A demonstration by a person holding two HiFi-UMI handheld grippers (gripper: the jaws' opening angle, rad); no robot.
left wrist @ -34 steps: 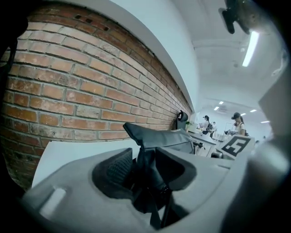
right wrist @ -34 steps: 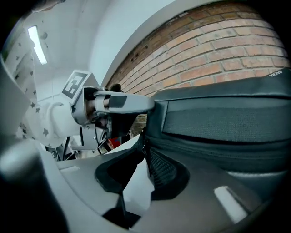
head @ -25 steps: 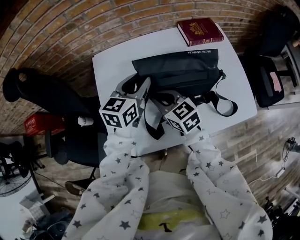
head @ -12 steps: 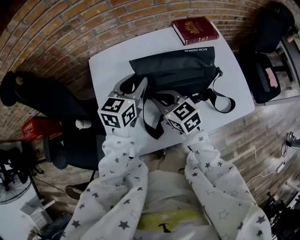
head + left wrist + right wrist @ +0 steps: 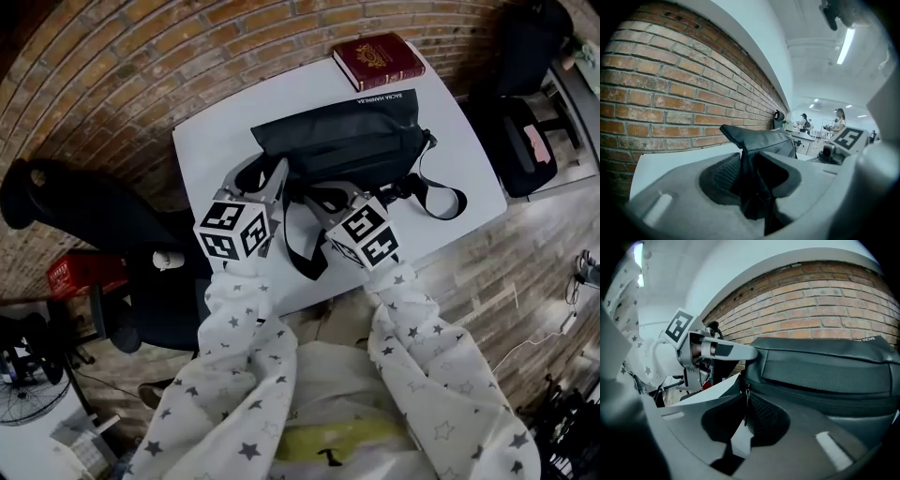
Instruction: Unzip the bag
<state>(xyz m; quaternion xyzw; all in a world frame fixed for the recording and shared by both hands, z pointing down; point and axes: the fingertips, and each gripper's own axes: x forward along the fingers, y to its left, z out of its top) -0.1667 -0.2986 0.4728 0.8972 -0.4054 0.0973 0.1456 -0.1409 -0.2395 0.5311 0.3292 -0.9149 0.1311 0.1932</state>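
A black bag [image 5: 352, 150] lies on the white table [image 5: 211, 150], its strap [image 5: 441, 199] trailing off to the right. My left gripper [image 5: 265, 174] is at the bag's left end. In the left gripper view the jaws [image 5: 752, 183] are closing and pinch a fold of the bag's corner [image 5: 759, 140]. My right gripper [image 5: 323, 197] sits just right of it at the bag's front edge. In the right gripper view its jaws [image 5: 746, 420] are closing around the thin zipper pull [image 5: 746, 409], with a gap still showing between the pads. The bag [image 5: 825, 376] looks zipped.
A dark red book [image 5: 378, 58] lies at the table's far right corner. A second strap loop [image 5: 298, 246] hangs over the near edge between my grippers. Black chairs stand to the left [image 5: 84, 202] and right [image 5: 525, 141]. The floor is brick.
Both grippers stay at the bag's left end. The whole scene has drifted slightly up and left in the head view.
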